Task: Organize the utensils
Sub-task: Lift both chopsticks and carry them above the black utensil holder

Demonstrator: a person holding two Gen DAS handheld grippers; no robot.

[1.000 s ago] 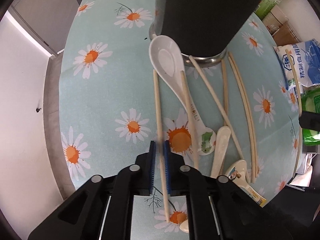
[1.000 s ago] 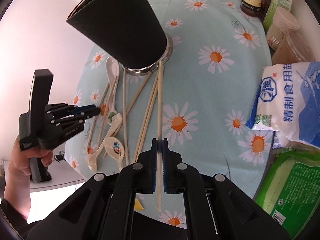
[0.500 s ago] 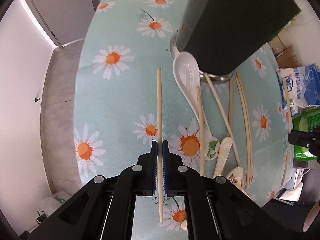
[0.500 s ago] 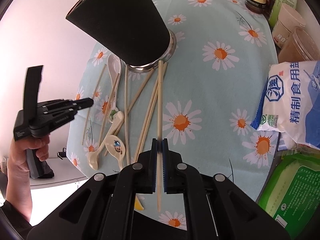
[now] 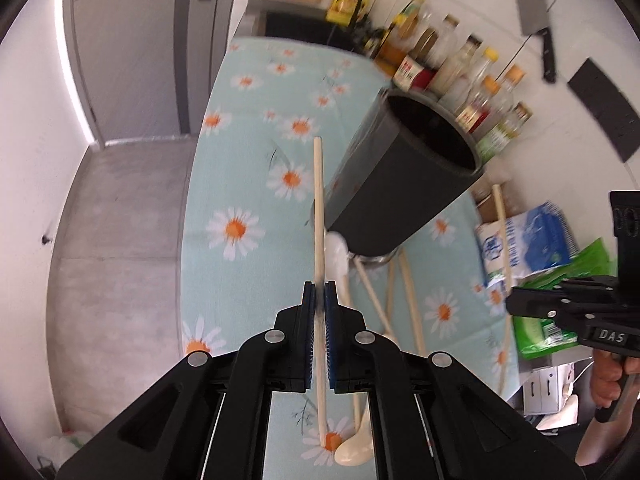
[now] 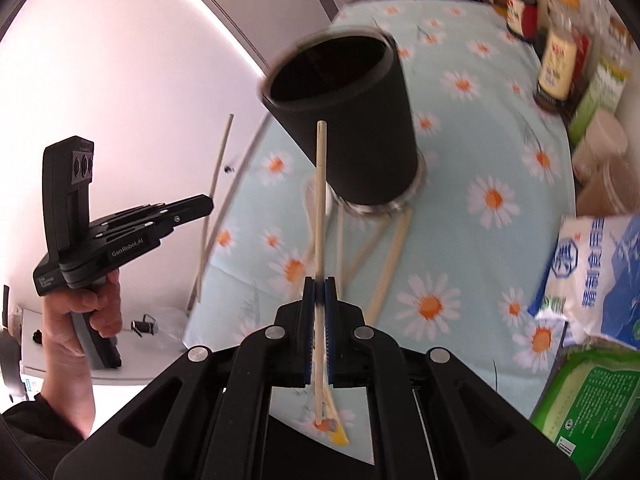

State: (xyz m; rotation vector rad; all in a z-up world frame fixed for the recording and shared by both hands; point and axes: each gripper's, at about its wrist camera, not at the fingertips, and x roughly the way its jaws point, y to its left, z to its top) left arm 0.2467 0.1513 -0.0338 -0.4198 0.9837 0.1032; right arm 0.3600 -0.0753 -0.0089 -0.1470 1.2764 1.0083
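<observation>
A tall black utensil holder (image 5: 404,176) (image 6: 348,128) stands on the daisy-print tablecloth (image 5: 240,184). My left gripper (image 5: 319,300) is shut on a wooden chopstick (image 5: 318,208), held in the air left of the holder, tip near its side. My right gripper (image 6: 319,296) is shut on another chopstick (image 6: 320,200), raised in front of the holder, tip below its rim. Loose chopsticks (image 5: 412,296) (image 6: 390,264) and a white ceramic spoon (image 5: 336,252) lie at the holder's base. Another spoon (image 5: 354,450) lies near the front edge.
Sauce bottles and jars (image 5: 452,76) (image 6: 556,68) line the wall behind the holder. A blue-white bag (image 6: 596,268) and a green packet (image 6: 588,400) lie on the right. Knives (image 5: 536,20) hang on the wall. The table's left edge (image 5: 192,208) drops to the floor.
Both grippers have lifted their chopsticks off the table and tilted upward. The views now look across the holder's open top instead of down on the cloth.
</observation>
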